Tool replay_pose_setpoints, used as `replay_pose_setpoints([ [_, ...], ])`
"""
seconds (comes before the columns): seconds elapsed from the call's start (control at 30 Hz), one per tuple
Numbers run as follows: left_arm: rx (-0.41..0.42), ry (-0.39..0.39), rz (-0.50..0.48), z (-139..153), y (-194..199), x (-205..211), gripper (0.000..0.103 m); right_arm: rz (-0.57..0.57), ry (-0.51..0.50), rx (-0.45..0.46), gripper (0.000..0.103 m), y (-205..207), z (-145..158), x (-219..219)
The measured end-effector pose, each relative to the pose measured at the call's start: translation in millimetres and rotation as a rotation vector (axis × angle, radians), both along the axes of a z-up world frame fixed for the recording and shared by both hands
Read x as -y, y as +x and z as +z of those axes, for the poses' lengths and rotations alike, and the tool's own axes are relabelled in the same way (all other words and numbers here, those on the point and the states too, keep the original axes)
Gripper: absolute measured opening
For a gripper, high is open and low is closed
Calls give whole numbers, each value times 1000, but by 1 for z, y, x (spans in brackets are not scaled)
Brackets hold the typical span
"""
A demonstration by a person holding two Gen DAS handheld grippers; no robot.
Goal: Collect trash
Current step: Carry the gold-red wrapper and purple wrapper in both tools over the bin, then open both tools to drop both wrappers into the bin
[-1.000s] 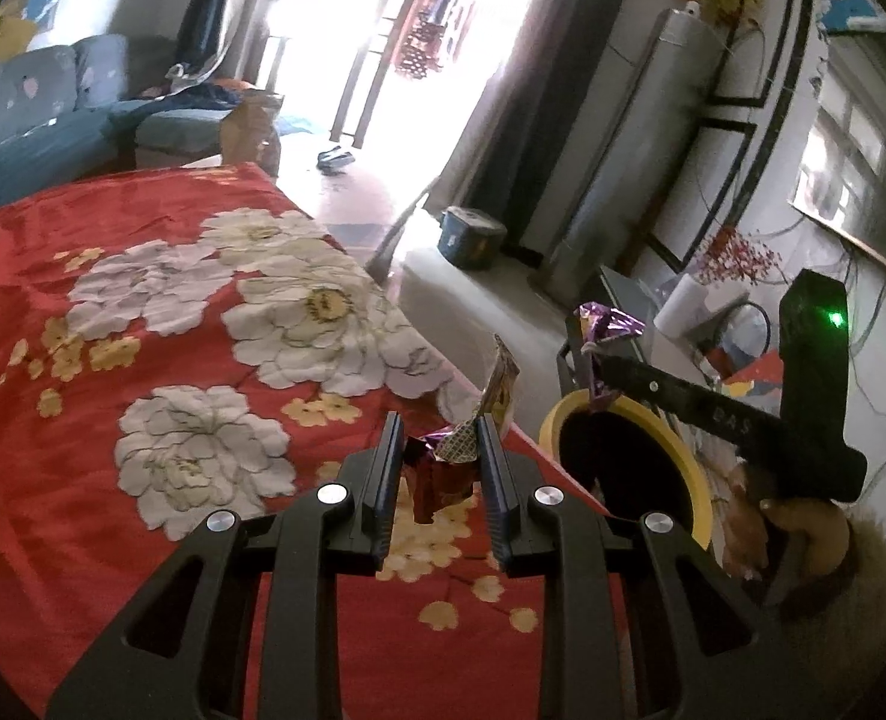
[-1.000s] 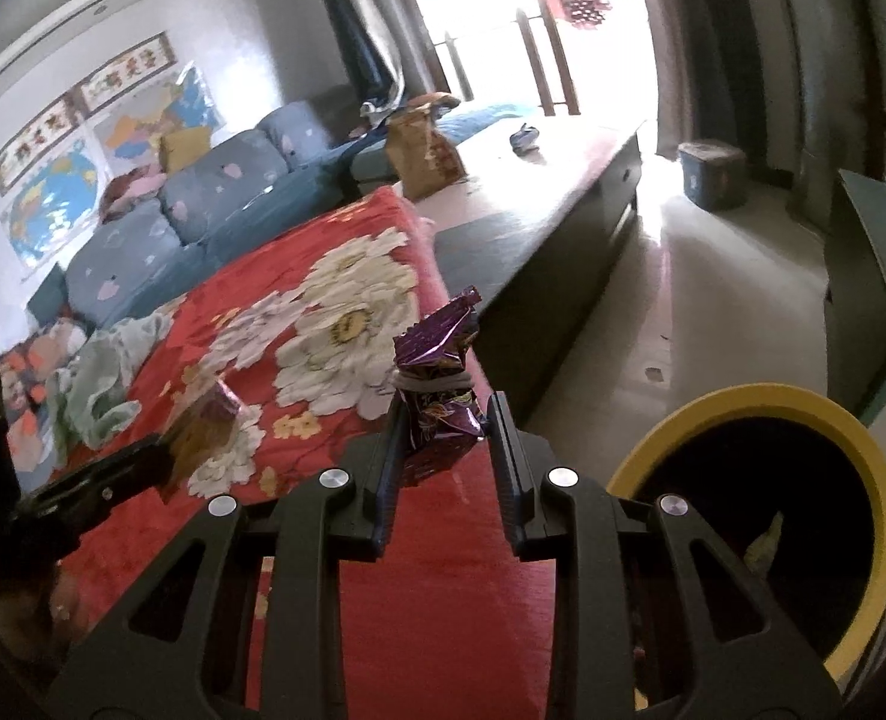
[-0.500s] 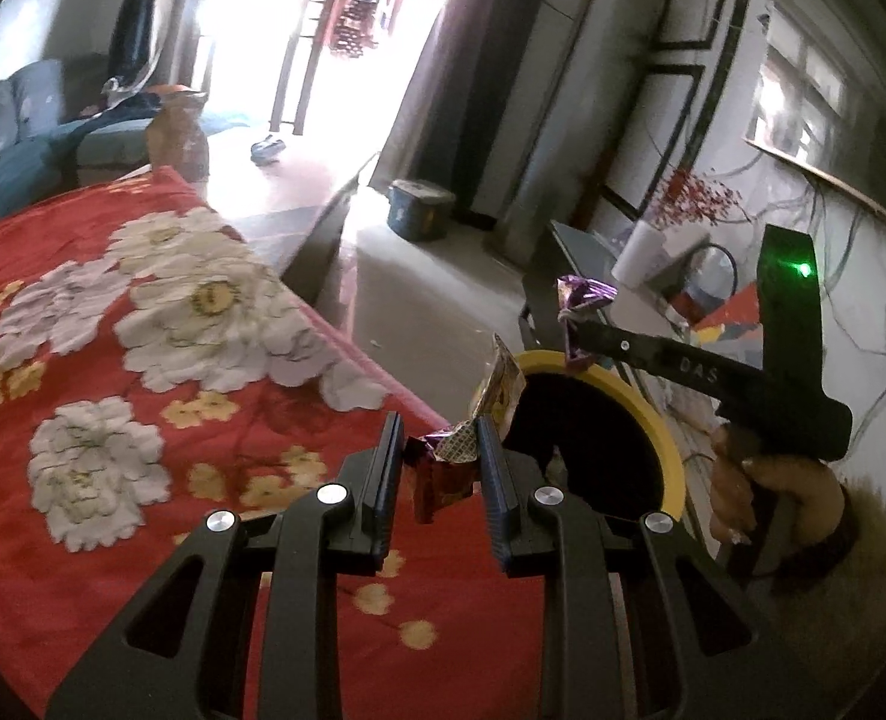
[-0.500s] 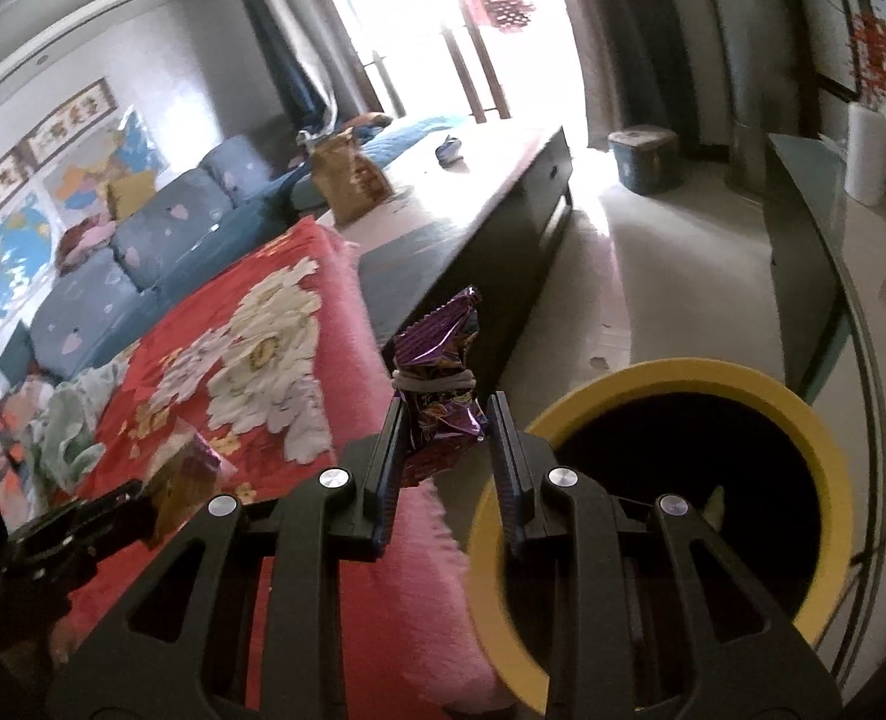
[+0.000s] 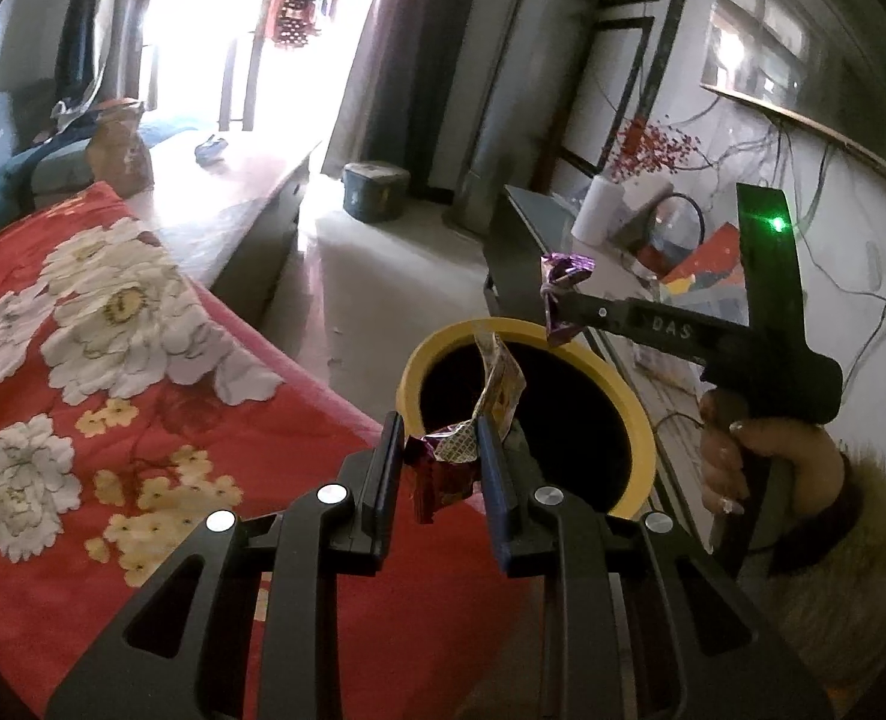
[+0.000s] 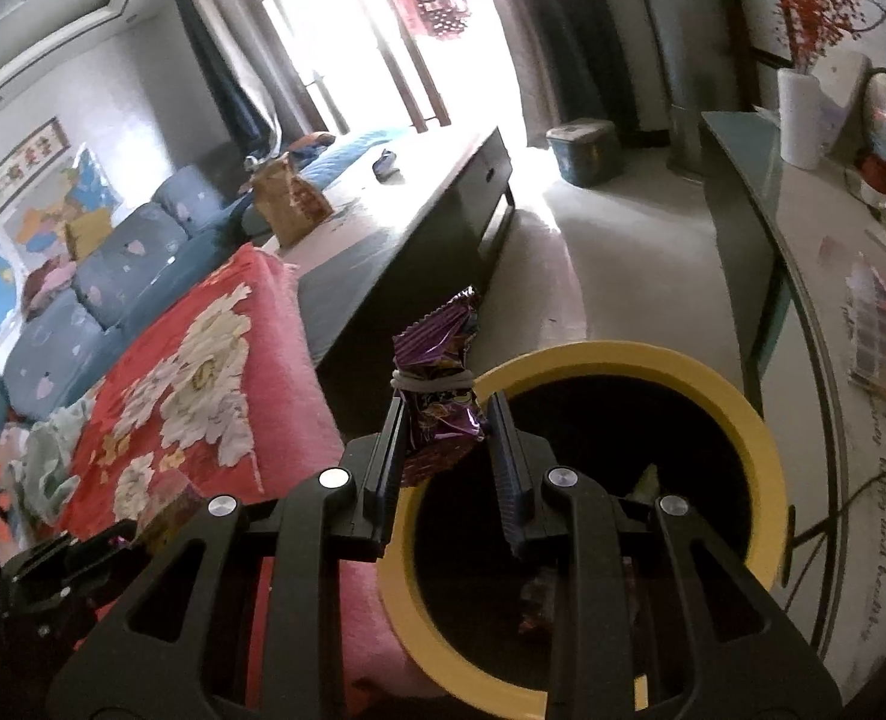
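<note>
The left tool (image 5: 437, 459) is seen pinched on a crumpled red and silver wrapper (image 5: 443, 462), whose gold end rises toward 1 o'clock in front of the dark mouth of the yellow-rimmed bin (image 5: 635, 396). In the left wrist view this wrapper is held right at the near, 9 o'clock edge of the rim, where the red flowered blanket (image 5: 83, 360) ends. The blanket, printed with white and yellow blooms, fills the 9 o'clock side of that view and is draped over a bed or couch; which one cannot be told. At 3 o'clock in the same view the right tool (image 5: 554, 306) is seen from the side, gripped by a hand (image 5: 761, 456) in a furry sleeve (image 5: 845, 546), with a green light lit on its upright body. Its tips are closed on a purple foil wrapper (image 5: 563, 294), which is held above the far, 1 o'clock part of the bin's rim. In the right wrist view the same tool (image 6: 446, 438) is shown clamping that purple wrapper (image 6: 440, 396), tied round its neck with a pale band, its crimped top standing up toward 12 o'clock. There the wrapper is placed over the 10 o'clock edge of the bin (image 6: 737, 420), and some scraps are dimly seen in its dark inside. A long dark counter (image 6: 419, 198) is seen beyond the blanket toward 12 o'clock, and a blue sofa (image 6: 101, 276) lies at 9 o'clock.
</note>
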State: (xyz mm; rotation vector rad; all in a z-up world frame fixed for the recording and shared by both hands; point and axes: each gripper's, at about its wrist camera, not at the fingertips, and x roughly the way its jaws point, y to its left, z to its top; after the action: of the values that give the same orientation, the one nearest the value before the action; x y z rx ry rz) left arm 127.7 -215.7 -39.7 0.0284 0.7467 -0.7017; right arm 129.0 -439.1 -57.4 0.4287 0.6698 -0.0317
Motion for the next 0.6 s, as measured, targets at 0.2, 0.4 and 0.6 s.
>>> replay_pose_setpoints([
  [0.2, 4, 20, -32, -3, -5, 18, 24, -35, -4, -14, 21, -7, -5, 14],
  [0.4, 8, 34, -59, -5, -10, 34, 24, -70, 6, -31, 21, -14, -12, 29],
  [0.6, 0, 55, -84, -14, -11, 50, 24, -94, 17, -48, 22, -19, -18, 42],
])
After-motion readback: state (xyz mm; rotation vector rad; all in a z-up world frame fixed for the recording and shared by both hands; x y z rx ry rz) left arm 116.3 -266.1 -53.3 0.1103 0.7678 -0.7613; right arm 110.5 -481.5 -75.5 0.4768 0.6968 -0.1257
